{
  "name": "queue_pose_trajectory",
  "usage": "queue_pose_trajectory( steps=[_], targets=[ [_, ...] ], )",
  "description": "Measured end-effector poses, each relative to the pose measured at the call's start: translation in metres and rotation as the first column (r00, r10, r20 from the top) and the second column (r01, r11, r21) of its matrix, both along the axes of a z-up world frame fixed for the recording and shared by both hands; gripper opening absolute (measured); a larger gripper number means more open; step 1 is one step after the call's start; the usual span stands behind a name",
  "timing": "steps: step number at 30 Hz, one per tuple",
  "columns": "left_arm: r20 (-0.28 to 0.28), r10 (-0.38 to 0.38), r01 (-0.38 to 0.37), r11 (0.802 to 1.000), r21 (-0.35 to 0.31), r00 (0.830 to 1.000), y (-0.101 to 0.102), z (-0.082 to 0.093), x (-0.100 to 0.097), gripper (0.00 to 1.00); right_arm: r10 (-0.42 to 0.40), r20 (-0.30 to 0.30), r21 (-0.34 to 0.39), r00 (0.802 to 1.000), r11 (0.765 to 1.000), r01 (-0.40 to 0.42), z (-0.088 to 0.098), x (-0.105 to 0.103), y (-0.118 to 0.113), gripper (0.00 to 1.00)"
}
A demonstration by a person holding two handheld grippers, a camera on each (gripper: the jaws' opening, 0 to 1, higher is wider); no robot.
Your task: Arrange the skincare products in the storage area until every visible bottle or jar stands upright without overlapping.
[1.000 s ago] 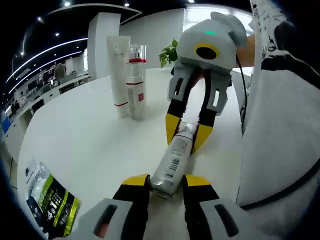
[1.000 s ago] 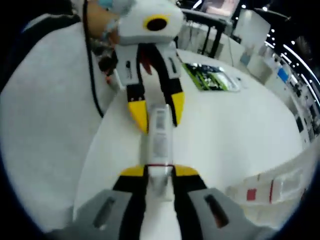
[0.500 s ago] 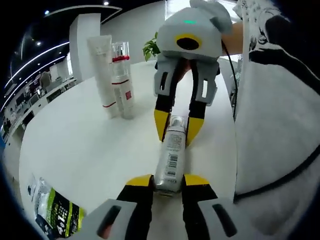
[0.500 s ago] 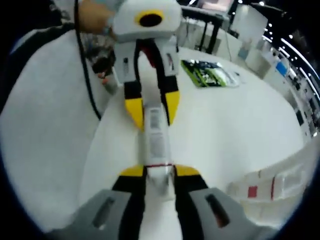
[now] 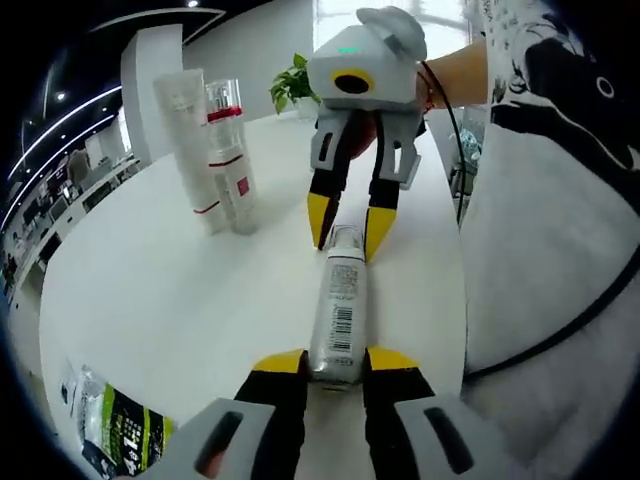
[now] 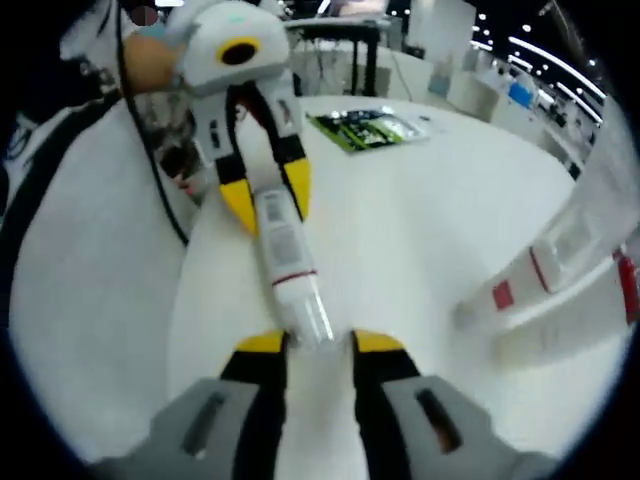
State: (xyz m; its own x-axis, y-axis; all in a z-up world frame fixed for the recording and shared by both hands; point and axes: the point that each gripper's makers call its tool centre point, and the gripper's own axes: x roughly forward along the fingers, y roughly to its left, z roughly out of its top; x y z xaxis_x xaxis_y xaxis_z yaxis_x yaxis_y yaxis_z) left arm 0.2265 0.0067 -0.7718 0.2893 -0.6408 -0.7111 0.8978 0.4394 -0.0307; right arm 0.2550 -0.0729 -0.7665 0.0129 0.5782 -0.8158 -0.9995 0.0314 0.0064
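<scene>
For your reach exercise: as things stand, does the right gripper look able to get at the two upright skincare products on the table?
Probably yes. The right gripper is open at the lying bottle, and bare table lies between it and the white tube and red-banded bottle.

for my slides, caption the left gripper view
Left gripper holds a lying bottle as the right gripper opens at its cap.

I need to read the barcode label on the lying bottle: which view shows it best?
The left gripper view: the bottle lies lengthwise with its barcode facing the camera. In the right gripper view the bottle points away cap-first, and its label is blurred.
</scene>
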Motion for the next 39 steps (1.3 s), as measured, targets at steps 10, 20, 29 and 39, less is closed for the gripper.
queue_pose_trajectory(
  steps=[10,20,29,39],
  targets=[
    [0.008,0.01,-0.01,1.0,-0.009,1.0,0.001,0.002,-0.001,0.2,-0.04,0.003,0.026,0.999,0.999,0.04,0.001,0.004,-0.007,0.2],
    [0.007,0.044,-0.044,0.999,-0.024,0.999,0.004,0.002,-0.002,0.2,-0.087,-0.02,0.079,0.996,0.993,0.089,0.0,0.005,-0.004,0.07],
    [0.014,0.056,-0.055,0.998,-0.029,0.998,0.004,0.002,-0.003,0.2,-0.067,-0.059,0.115,0.996,0.991,0.073,0.002,0.001,0.003,0.19],
    [0.012,0.053,-0.053,0.998,-0.033,0.998,0.003,0.001,-0.007,0.2,-0.022,-0.007,0.098,1.0,0.995,0.023,0.0,0.002,0.013,0.19]
  ],
)
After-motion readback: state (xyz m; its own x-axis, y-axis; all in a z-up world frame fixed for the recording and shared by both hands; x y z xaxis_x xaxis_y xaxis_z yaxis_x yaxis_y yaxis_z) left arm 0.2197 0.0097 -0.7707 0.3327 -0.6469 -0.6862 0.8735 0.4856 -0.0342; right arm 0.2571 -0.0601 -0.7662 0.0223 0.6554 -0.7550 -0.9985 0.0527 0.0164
